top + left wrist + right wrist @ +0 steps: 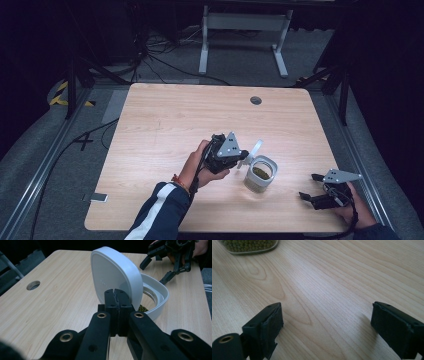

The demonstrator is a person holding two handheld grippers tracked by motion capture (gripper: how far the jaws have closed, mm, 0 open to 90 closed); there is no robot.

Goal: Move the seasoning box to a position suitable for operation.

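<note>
Left gripper view: left tongs [115, 293] clamped on lid [112, 272]; right tongs [308, 187] apart.

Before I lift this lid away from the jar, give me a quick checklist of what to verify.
1. Left gripper fingers shut on the lid: ok.
2. Lid tilted up off the jar rim, jar open: ok.
3. Whether the lid is hinged to the jar or free: cannot tell.
4. Jar upright on the table, green beans inside: ok.
5. Right gripper steadying the jar: not ok; it is open and rests apart from it, at the table's right.
6. Space on the table to set the lid down: ok.
</note>
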